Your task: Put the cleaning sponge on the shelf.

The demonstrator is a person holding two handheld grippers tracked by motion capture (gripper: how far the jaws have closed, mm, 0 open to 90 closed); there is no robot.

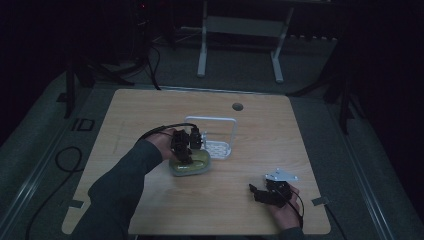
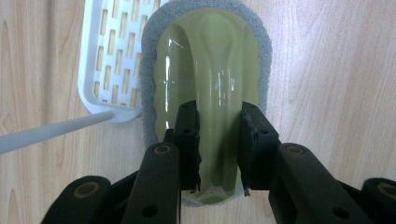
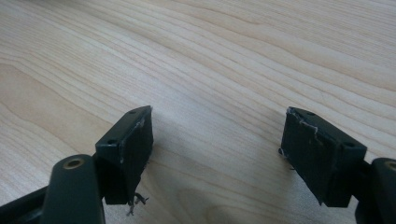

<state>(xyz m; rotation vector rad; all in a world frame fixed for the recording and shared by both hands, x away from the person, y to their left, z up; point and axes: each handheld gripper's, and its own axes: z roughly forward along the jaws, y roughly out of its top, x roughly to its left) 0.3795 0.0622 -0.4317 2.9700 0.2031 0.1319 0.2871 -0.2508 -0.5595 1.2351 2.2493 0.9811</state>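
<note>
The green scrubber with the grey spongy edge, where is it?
The green plastic scrubber with the grey sponge rim lies near the middle of the wooden table, right beside the white slotted plastic rack, with the left gripper closed on its raised handle.

Olive-green scrubber (image 2: 210, 79), glossy plastic grip over grey sponge pad, lies flat on counter (image 2: 336, 70), touching white slotted tray (image 2: 112, 51).

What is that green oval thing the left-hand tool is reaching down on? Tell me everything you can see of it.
It looks like a scrubbing pad: a glossy olive-green plastic top with a raised ridge along its length as a grip, edged by grey spongy material underneath. It lies flat on the wooden table, one side against or over the corner of a white slotted rack. The left gripper straddles the ridge, one jaw on each side.
</note>
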